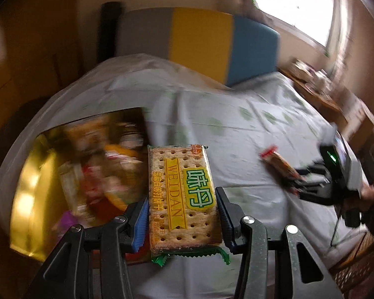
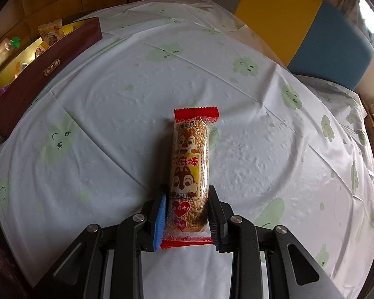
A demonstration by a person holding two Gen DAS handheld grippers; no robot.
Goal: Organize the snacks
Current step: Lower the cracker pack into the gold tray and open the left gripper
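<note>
A pale tablecloth with green prints covers the table; striped chair behind.

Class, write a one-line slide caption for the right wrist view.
Right gripper shut on a sesame stick packet above the cloud-print tablecloth, snack box at far left.

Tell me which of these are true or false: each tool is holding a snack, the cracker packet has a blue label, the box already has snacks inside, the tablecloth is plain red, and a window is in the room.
1. Each gripper holds a snack. True: the left gripper clamps the cracker packet, the right gripper clamps the sesame bar.
2. The cracker packet has a blue label. False: it is green and yellow.
3. The box already holds snacks. True.
4. The tablecloth is plain red. False: pale with green cartoon shapes.
5. A window is in the room. True.
</note>
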